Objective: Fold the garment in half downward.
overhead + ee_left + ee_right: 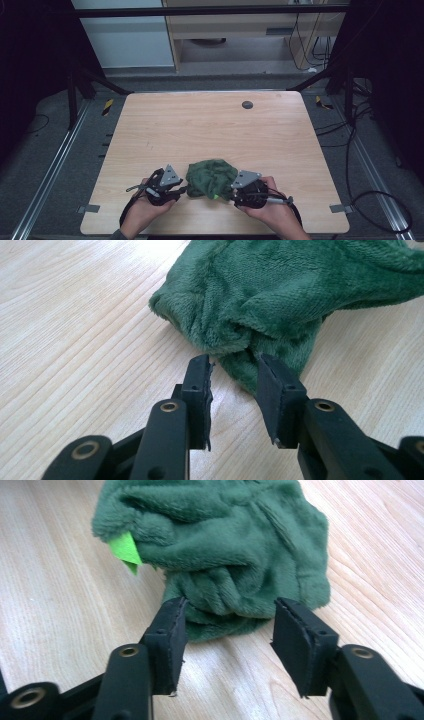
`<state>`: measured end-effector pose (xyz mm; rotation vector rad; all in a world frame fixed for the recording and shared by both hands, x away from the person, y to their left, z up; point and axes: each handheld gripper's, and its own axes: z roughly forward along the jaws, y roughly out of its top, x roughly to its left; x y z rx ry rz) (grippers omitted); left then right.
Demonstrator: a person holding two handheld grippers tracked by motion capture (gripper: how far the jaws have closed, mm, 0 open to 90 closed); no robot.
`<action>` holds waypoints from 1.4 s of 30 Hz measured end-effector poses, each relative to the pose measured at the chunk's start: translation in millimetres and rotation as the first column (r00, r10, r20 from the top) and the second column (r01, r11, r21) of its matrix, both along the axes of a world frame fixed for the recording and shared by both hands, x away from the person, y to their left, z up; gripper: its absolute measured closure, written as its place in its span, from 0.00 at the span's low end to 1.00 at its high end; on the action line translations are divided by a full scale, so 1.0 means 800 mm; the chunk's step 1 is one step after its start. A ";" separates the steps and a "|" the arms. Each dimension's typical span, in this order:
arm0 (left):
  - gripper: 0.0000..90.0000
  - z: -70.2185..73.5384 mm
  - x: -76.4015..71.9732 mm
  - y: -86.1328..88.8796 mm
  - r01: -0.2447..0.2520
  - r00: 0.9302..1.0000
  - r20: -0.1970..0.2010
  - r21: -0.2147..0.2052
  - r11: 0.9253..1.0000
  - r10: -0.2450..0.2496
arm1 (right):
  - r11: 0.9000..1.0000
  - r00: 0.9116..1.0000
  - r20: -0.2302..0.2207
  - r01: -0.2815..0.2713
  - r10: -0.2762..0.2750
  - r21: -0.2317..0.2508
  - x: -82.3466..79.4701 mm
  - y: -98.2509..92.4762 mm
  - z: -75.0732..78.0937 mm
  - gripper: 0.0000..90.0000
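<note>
A crumpled dark green fleece cloth (pixel 212 177) lies on the wooden table (pixel 210 125) near its front edge, between my two grippers. My left gripper (pixel 182 189) is at the cloth's left side. In the left gripper view the cloth (pixel 280 290) has a low corner reaching between the jaw tips of that gripper (pixel 235 375), with a gap beside the pads, so it is open. My right gripper (pixel 227 192) is at the cloth's right side. In the right gripper view its jaws (pixel 227 615) stand wide apart around a bunched fold of the cloth (pixel 220 540) without pressing it. A bright green tag (pixel 125 550) sticks out of the cloth.
A small dark round disc (pixel 247 104) sits near the table's far edge. Bare wood stretches behind and beside the cloth. Black frame bars (pixel 210 11) and cables (pixel 370 200) surround the table on the grey floor.
</note>
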<state>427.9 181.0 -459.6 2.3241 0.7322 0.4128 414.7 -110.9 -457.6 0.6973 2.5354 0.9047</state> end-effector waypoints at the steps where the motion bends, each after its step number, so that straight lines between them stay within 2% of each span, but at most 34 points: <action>1: 0.74 0.000 0.000 0.001 0.000 1.000 0.000 0.000 1.000 0.000 | 1.000 1.000 -0.001 0.003 -0.003 0.002 0.000 -0.001 0.000 0.49; 8: 0.72 0.001 0.001 0.007 -0.013 1.000 -0.001 -0.003 1.000 0.013 | 0.999 0.999 -0.004 0.032 -0.032 0.006 0.003 -0.012 -0.001 0.44; 18: 0.60 0.004 0.001 0.017 -0.040 0.999 0.007 0.004 0.999 0.040 | 0.997 0.997 -0.008 0.072 -0.072 0.019 0.007 -0.031 0.000 0.34; 25: 0.46 0.007 0.005 0.029 -0.080 0.997 0.000 0.000 0.997 0.080 | 0.992 0.993 -0.017 0.116 -0.115 0.043 0.017 -0.041 -0.001 0.19; 28: 0.35 0.006 0.009 0.034 -0.103 0.995 -0.014 -0.001 0.995 0.103 | 0.988 0.990 -0.023 0.140 -0.139 0.061 0.022 -0.048 -0.001 0.12; 33: 0.19 0.007 0.019 0.049 -0.161 0.987 -0.024 -0.029 0.986 0.161 | 0.979 0.983 -0.033 0.183 -0.181 0.088 0.032 -0.063 -0.001 0.08; 36: 0.13 0.008 0.023 0.061 -0.192 0.981 -0.031 -0.045 0.980 0.191 | 0.977 0.982 -0.034 0.189 -0.187 0.095 0.034 -0.070 -0.002 0.07; 42: 0.10 0.006 0.028 0.080 -0.194 0.981 -0.039 -0.053 0.980 0.192 | 0.971 0.977 -0.048 0.211 -0.207 0.112 0.040 -0.083 -0.004 0.07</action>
